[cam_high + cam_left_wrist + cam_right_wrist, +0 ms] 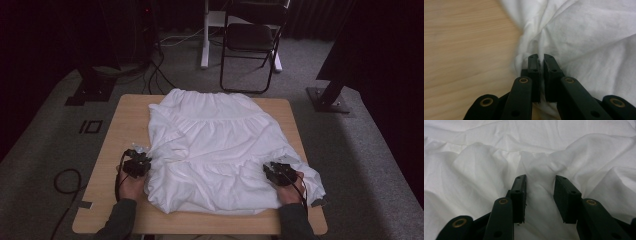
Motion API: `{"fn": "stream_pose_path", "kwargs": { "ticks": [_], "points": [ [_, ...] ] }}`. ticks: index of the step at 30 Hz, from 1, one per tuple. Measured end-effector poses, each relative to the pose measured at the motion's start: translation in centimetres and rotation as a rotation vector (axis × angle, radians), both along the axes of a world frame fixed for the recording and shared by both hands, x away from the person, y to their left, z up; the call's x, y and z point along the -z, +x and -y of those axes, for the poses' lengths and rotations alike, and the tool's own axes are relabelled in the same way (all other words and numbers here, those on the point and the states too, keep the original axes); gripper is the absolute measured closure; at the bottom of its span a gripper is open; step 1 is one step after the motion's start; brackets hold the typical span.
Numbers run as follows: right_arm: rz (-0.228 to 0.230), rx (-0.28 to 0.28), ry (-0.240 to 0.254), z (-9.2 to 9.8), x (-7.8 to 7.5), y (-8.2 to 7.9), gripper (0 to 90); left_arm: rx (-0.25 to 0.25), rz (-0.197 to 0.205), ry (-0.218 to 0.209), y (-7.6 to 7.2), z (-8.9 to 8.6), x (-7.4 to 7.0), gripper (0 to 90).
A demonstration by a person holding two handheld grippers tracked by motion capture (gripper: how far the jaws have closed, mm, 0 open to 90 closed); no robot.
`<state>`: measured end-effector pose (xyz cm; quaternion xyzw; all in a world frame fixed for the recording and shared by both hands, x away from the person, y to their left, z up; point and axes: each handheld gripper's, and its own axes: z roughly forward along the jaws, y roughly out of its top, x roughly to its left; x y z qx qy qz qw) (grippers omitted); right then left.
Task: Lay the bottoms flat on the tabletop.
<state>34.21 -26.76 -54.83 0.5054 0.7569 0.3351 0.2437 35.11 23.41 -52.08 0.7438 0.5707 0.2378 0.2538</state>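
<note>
Along the near edge of the tabletop (125, 130), the white garment (220, 145) lies spread across most of the wood, its far hem at the far edge. My left gripper (541, 65) is pressed together on a pinch of cloth at the garment's left border, while my right gripper (540, 196) stands spread over a raised ridge of fabric near the near right corner. I judge I'm mid-grasp: next, the right jaws must close on that ridge before any lifting or folding

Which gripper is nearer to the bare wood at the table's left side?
Left. The left gripper pinches the white garment at its edge, right beside the bare table. The right gripper sits on cloth at the opposite side.
</note>
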Motion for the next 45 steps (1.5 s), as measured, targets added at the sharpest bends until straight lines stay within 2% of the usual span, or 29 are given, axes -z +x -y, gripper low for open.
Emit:
{"fn": "stream_pose_path", "kwargs": {
  "ticks": [2,3,4,6,7,9,10,14,15,16,18,20,21,23,26,27,28,30,35,39,40,44,45],
  "points": [
    [0.000,0.000,0.000,0.0,0.0,0.0,61.9,-0.020,0.002,-0.002,-0.5,-1.1,0.1,85.4],
    [0.000,0.000,0.000,0.0,0.0,0.0,61.9,-0.020,0.002,-0.002,-0.5,-1.1,0.1,85.3],
    [0.000,0.000,0.000,0.0,0.0,0.0,61.9,-0.045,0.001,0.001,-0.9,-2.2,0.2,85.3],
    [0.000,0.000,0.000,0.0,0.0,0.0,61.9,-0.084,-0.002,0.008,-1.2,-3.2,0.1,85.2],
    [0.000,0.000,0.000,0.0,0.0,0.0,61.9,-0.104,-0.001,0.001,-1.3,-3.7,0.0,84.7],
    [0.000,0.000,0.000,0.0,0.0,0.0,61.9,-0.125,0.015,-0.049,-1.5,-4.7,-0.4,78.1],
    [0.000,0.000,0.000,0.0,0.0,0.0,61.9,-0.121,0.024,-0.058,-1.6,-4.9,-0.7,73.6],
    [0.000,0.000,0.000,0.0,0.0,0.0,61.9,-0.092,0.079,-0.089,-1.7,-4.5,-2.4,66.1],
    [0.000,0.000,0.000,0.0,0.0,0.0,61.9,-0.092,0.079,-0.089,-1.7,-4.5,-2.4,65.1],
    [0.000,0.000,-0.001,0.0,0.0,0.0,61.9,-0.071,0.109,-0.095,-1.5,-3.7,-3.5,65.1],
    [0.001,0.001,-0.001,0.0,0.0,0.0,62.0,-0.045,0.125,-0.107,-1.3,-3.0,-4.2,61.1],
    [0.000,0.001,0.000,0.0,0.0,0.0,61.9,-0.001,0.133,-0.116,-0.8,-1.8,-4.8,60.2],
    [0.000,0.001,0.000,0.0,0.0,0.0,61.9,-0.001,0.133,-0.116,-0.8,-1.8,-4.8,60.1],
    [0.001,0.001,0.002,0.0,0.0,0.0,61.9,0.052,0.127,-0.116,-0.2,-0.1,-4.9,60.1],
    [0.001,0.002,0.003,0.0,0.0,0.0,61.9,0.111,0.105,-0.112,0.6,2.1,-4.6,60.1],
    [0.001,0.002,0.003,0.0,0.0,0.0,61.9,0.111,0.105,-0.112,0.6,2.1,-4.6,60.1],
    [0.001,0.001,0.002,0.0,0.0,0.0,61.9,0.161,0.093,-0.093,1.2,4.0,-4.0,60.1],
    [0.001,0.002,0.004,0.0,0.0,0.0,61.9,0.184,0.084,-0.073,1.8,5.3,-3.4,54.7],
    [0.002,0.002,0.005,0.0,0.0,0.0,61.9,0.213,0.041,-0.056,2.9,7.0,-1.7,51.1],
    [0.002,0.002,0.006,0.0,0.0,0.0,61.9,0.205,0.011,-0.033,3.3,7.0,-0.7,51.9],
    [0.002,0.002,0.006,0.0,0.0,0.0,61.9,0.184,-0.009,-0.023,3.5,6.6,-0.2,51.9],
    [0.002,0.002,0.006,0.0,0.0,0.0,61.9,0.106,-0.011,0.037,3.6,5.1,0.8,66.9],
    [0.002,0.002,0.006,0.0,0.0,0.0,61.9,0.106,-0.011,0.037,3.6,5.1,0.8,69.8]
  ]
}}
